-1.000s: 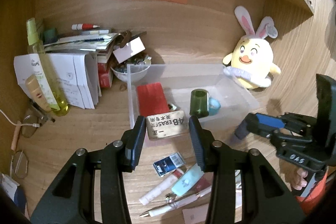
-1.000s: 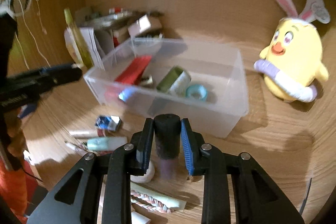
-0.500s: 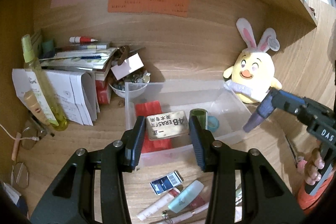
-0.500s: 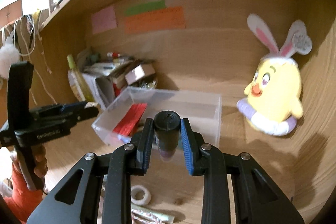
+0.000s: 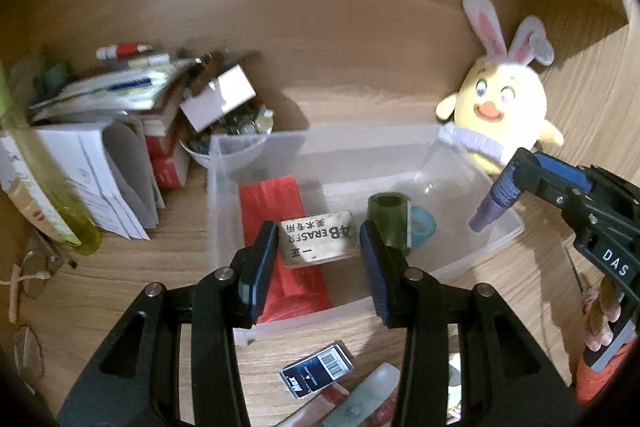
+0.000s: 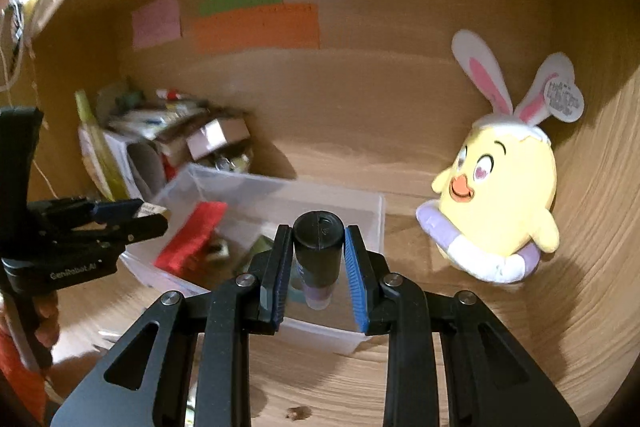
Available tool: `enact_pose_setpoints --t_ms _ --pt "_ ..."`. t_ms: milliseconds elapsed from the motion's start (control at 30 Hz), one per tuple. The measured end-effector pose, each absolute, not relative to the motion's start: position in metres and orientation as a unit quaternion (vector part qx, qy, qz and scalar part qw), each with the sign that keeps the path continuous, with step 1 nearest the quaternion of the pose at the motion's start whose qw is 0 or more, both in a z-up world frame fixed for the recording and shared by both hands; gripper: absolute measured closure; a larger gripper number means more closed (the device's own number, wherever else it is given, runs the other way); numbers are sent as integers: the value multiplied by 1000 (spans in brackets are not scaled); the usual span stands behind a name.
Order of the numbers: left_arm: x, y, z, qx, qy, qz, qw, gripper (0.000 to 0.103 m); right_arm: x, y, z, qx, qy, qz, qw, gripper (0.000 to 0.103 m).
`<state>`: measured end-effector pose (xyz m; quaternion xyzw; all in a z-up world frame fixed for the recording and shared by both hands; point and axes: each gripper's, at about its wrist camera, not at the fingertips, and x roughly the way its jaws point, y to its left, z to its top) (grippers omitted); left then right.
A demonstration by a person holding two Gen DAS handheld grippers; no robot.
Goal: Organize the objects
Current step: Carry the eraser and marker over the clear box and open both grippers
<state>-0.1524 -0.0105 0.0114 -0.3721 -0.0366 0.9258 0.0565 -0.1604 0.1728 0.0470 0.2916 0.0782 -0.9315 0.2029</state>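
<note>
Both tongs carry a small item above the clear bin, ready to drop it in.

At far left a stack of papers and books (image 5: 100,147) crowds the bench (image 5: 120,267), with a yellow-green bottle (image 5: 48,195) leaning in front of it. Next, the left tongs (image 5: 318,247) are clamped on an eraser (image 5: 318,239) labelled 4B, held over the near-left part of the clear bin (image 5: 500,239), above a red packet (image 5: 276,211) lying inside. A green tube (image 5: 390,219) and a teal tape roll (image 5: 424,227) lie further right in the bin. The right tongs (image 6: 316,263) grip a black-capped stick (image 6: 318,247) over the bin's right end; a plush chick (image 6: 500,203) sits beyond. By my reading the step is placement: each hand needs to lower a little, then release clear of the bin's walls. More items (image 5: 320,375) wait on the bench in front.
</note>
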Motion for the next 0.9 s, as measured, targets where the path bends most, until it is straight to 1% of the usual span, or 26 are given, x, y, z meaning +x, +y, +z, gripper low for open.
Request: enact_pose_setpoints --t_ms 267,500,667,767,800,833,900 --pt "-162 1 -7 -390 -24 918 64 61 -175 157 21 316 114 -924 183 79" --pt "-167 3 -12 -396 -23 915 68 61 -181 138 8 330 131 -915 193 79" --pt "-164 5 -10 -394 -26 915 79 61 -181 129 8 330 128 -912 206 79" --pt "-160 7 -7 -391 -28 916 85 56 -181 124 8 334 125 -909 218 79" --pt "-158 7 -5 -388 -27 917 85 53 -181 123 9 338 121 -906 225 76" --pt "-156 7 -4 -385 -25 919 82 53 -180 123 9 339 118 -905 230 70" --pt "-152 7 1 -379 -23 922 80 52 -178 123 11 337 114 -906 230 65"
